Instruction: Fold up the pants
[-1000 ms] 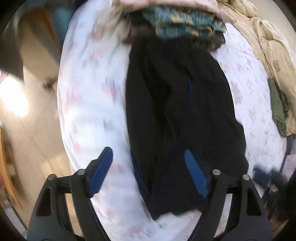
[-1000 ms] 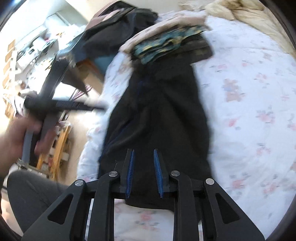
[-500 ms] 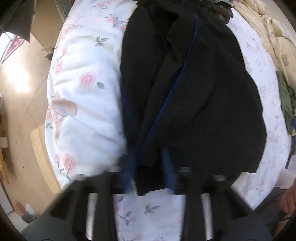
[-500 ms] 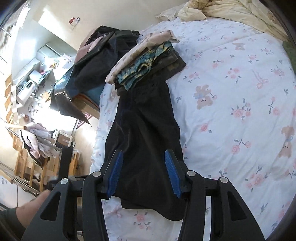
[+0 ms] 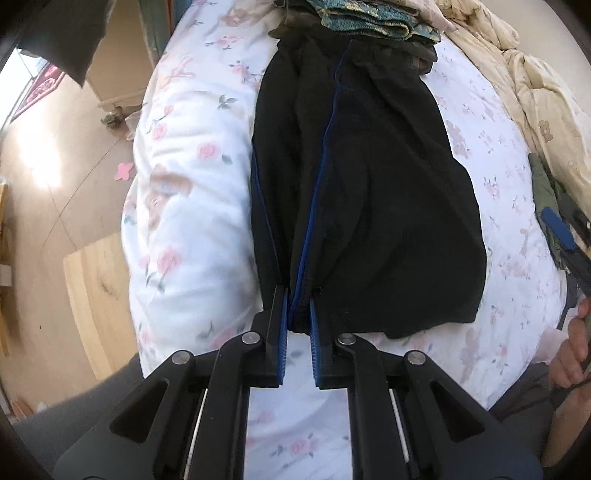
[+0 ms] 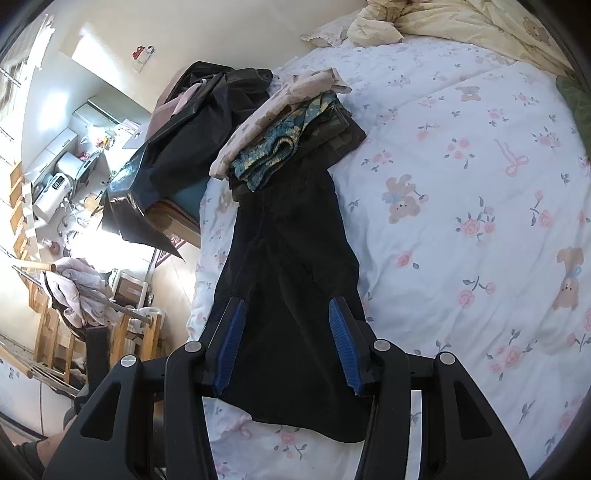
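Observation:
Black pants with blue side stripes lie lengthwise on the floral bed, their far end tucked under a pile of folded clothes. My left gripper is shut on the near edge of the pants, at the blue stripe. In the right wrist view the pants run away from me, and my right gripper hangs open above their near end, holding nothing. The right gripper also shows at the right edge of the left wrist view.
A pile of folded clothes sits on the far end of the pants. A cream duvet is bunched at the bed's far side. A green garment lies at the right. The bed edge drops to the floor on the left.
My left gripper came down to the near edge of the pants and closed on it. My right gripper opened wide and lifted back from the cloth.

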Tool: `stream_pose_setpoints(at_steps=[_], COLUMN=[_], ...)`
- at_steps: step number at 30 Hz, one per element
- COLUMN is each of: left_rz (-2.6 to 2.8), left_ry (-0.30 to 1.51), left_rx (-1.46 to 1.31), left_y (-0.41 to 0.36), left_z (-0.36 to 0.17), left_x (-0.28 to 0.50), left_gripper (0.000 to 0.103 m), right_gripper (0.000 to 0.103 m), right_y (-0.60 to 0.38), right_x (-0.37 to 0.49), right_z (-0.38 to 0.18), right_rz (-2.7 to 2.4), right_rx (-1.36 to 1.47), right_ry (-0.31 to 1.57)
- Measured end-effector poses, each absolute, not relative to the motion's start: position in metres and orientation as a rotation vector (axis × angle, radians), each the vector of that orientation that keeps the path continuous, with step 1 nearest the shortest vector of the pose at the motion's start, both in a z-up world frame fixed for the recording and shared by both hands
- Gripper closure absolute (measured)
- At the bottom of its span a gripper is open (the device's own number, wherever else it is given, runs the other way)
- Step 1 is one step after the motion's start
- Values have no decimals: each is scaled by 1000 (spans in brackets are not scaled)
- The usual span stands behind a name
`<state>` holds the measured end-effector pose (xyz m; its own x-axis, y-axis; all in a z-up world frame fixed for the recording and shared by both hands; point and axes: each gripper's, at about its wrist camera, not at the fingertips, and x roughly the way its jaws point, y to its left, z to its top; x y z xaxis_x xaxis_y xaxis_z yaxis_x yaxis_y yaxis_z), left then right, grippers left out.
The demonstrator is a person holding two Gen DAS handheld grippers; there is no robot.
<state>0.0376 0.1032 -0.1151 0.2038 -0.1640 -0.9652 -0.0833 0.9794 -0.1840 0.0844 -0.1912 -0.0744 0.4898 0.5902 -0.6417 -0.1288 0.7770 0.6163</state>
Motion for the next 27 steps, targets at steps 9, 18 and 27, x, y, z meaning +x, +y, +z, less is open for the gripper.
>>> stream_pose_setpoints(at_steps=[9,18,27], left_rz=[61,-36,-122], left_ry=[1441,1195,1170], left_rx=[-187,-118,-63], left_y=[116,117,99], left_z=[-142,-90,-141], left_x=[30,174,306], left_gripper=[70,56,71], right_gripper=[52,52,52], right_y=[-196,-196,-212], right_x=[84,109,124], right_z=[-74,-78,-106], right_rz=[453,446,363], right_rx=[542,522,518], right_ry=[967,996,1051])
